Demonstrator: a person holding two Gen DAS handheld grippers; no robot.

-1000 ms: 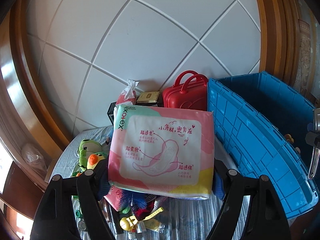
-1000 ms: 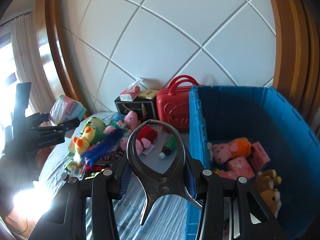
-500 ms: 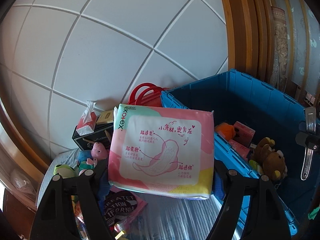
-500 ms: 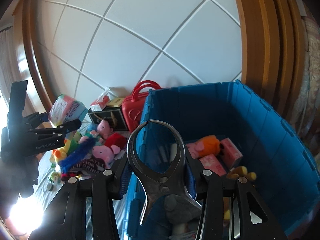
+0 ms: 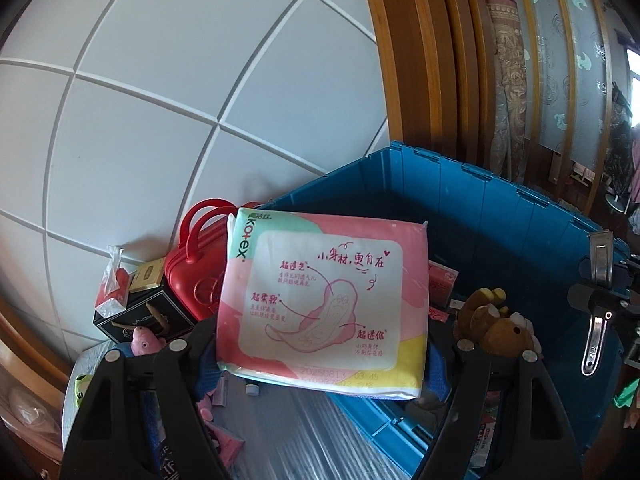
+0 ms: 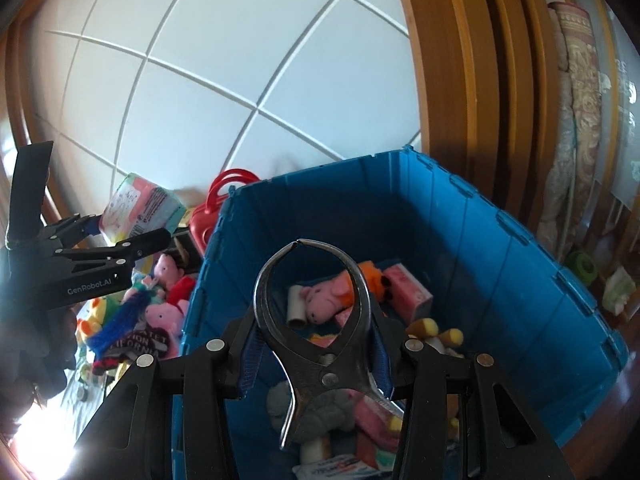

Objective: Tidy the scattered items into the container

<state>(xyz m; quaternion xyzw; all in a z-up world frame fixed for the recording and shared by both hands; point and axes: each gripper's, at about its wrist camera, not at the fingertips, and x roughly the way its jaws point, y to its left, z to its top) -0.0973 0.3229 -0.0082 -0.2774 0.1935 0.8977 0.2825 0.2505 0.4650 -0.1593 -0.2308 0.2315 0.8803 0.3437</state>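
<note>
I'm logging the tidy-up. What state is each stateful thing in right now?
left gripper: shut on the pink pad pack, held in the air.
right gripper: shut on the metal pliers, over the bin.
blue bin: open, partly filled with toys.
red case: closed, upright.

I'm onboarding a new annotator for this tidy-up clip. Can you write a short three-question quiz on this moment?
1. True or false: the left gripper is empty.
2. What does the right gripper hold? A) a plush pig B) metal pliers C) a tissue pack
3. Fill in: the brown teddy bear lies inside the ____ crate.

Key
1. False: it is closed on the pink pad pack.
2. B: the metal pliers, held above the crate's contents.
3. blue
</note>
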